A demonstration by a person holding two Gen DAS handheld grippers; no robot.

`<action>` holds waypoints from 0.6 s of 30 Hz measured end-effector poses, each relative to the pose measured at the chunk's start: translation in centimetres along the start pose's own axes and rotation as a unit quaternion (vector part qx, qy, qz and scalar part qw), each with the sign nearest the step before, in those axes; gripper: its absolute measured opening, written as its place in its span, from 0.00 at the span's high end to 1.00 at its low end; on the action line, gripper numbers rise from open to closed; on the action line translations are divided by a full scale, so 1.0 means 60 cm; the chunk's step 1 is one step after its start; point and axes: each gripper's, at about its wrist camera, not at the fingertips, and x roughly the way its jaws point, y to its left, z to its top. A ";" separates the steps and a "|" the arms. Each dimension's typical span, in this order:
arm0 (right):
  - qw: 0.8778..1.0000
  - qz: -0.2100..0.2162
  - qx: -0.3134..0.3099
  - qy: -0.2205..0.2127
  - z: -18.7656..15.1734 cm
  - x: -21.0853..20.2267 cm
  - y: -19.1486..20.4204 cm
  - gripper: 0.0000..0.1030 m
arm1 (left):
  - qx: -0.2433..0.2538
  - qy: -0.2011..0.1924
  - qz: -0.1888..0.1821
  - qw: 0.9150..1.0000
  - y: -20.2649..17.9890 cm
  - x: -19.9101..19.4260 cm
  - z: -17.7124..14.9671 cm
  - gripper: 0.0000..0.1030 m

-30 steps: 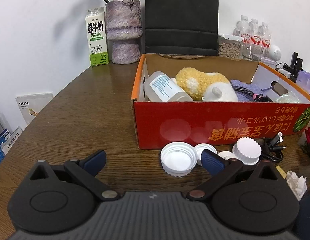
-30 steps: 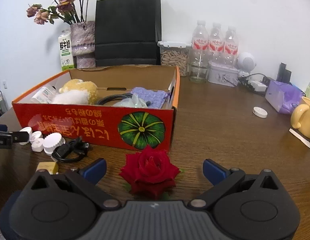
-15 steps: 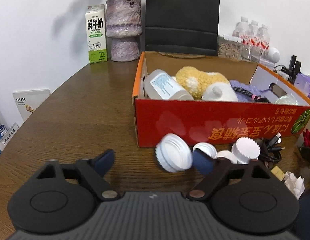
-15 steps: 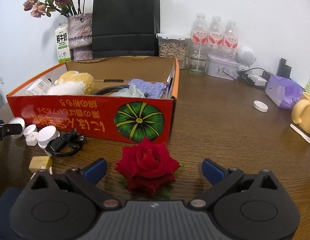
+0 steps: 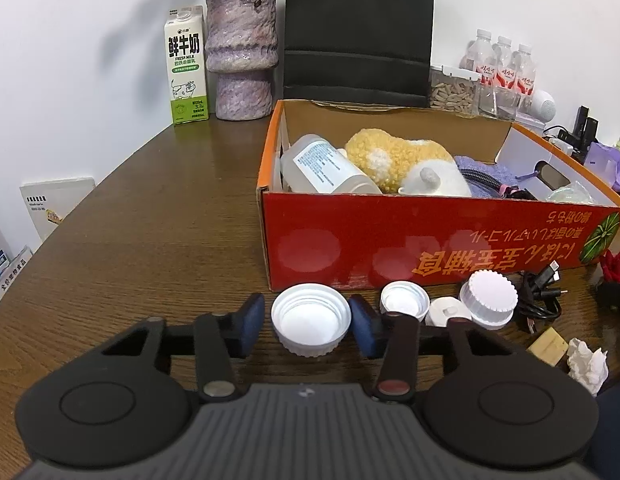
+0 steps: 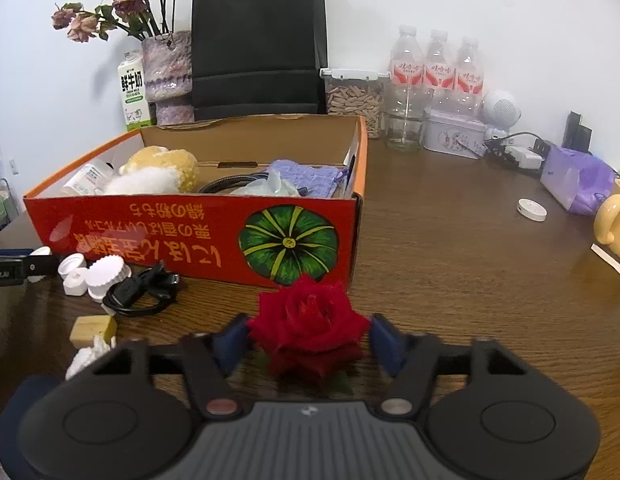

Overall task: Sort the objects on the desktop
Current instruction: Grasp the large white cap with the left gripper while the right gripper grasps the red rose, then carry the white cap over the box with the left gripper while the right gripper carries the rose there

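Plain white wall (image 6: 430, 0); dark wooden table (image 5: 158, 216); even indoor light.
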 end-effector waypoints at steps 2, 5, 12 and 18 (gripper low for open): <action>1.000 0.005 0.000 -0.005 0.000 -0.002 0.001 0.46 | 0.000 0.000 -0.001 1.000 0.000 0.000 0.000 0.58; 1.000 0.008 -0.001 -0.009 0.000 -0.004 0.001 0.47 | 0.001 -0.001 -0.001 1.000 -0.001 -0.001 0.000 0.60; 1.000 0.013 -0.002 -0.018 0.000 -0.007 0.002 0.54 | -0.002 -0.006 -0.007 1.000 -0.003 -0.004 0.001 0.60; 0.999 0.007 -0.012 -0.037 -0.001 -0.016 0.011 0.55 | 0.002 -0.022 -0.006 1.000 -0.009 -0.015 0.001 0.60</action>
